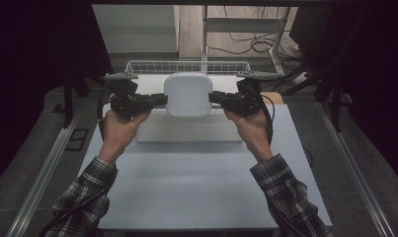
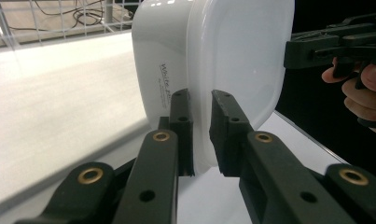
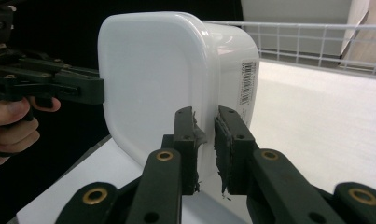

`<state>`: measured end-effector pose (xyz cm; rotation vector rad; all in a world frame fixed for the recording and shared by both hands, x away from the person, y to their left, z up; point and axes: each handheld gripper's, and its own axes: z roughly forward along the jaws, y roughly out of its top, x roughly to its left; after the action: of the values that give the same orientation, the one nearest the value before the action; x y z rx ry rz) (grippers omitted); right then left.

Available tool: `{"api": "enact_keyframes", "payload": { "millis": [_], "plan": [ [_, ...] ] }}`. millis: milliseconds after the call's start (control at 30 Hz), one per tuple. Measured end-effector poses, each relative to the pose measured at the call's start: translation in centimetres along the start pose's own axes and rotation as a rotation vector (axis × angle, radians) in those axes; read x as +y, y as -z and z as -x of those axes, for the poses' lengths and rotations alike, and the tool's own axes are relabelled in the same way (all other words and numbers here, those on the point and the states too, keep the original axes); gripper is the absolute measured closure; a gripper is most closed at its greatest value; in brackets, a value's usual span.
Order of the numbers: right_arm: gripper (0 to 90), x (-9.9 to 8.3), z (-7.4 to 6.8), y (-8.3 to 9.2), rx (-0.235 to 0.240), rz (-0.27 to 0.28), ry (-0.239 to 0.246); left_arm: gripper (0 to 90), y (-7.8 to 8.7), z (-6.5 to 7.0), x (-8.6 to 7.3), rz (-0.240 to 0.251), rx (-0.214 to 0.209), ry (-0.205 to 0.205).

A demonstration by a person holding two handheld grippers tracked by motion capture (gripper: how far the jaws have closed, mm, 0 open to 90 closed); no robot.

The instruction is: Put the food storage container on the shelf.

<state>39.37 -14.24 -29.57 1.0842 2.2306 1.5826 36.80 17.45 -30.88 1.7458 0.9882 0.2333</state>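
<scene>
Two hands in plaid sleeves reach over the white table (image 1: 196, 182), each holding a gripper. The left gripper (image 1: 159, 100) and right gripper (image 1: 214, 97) are each clamped on an opposite rim of a white lidded container (image 1: 187, 94), held above a flat white slab (image 1: 189, 131). Beyond stands a wire basket (image 1: 186, 66).

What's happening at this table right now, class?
A person holds a white lidded container up between two handheld grippers. The left gripper clamps its rim on one side, and the right gripper clamps the opposite side. A wire basket stands at the table's far edge.
</scene>
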Motion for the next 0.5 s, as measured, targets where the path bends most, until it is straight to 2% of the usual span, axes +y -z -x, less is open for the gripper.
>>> {"api": "enact_keyframes", "payload": {
  "millis": [233,367,500],
  "plan": [
    [77.8,1.5,1.3,-0.8,-0.013,0.0,-0.028,79.7,-1.0,-0.9,1.7,-0.018,0.011,0.021],
    [77.8,2.2,1.7,-1.4,-0.017,-0.01,-0.043,78.9,-1.6,-1.7,2.0,-0.027,0.012,0.044],
    [77.7,2.6,2.0,-2.1,-0.025,-0.032,-0.057,77.7,-2.3,-2.2,2.0,-0.037,0.03,0.053]
  ]
}}
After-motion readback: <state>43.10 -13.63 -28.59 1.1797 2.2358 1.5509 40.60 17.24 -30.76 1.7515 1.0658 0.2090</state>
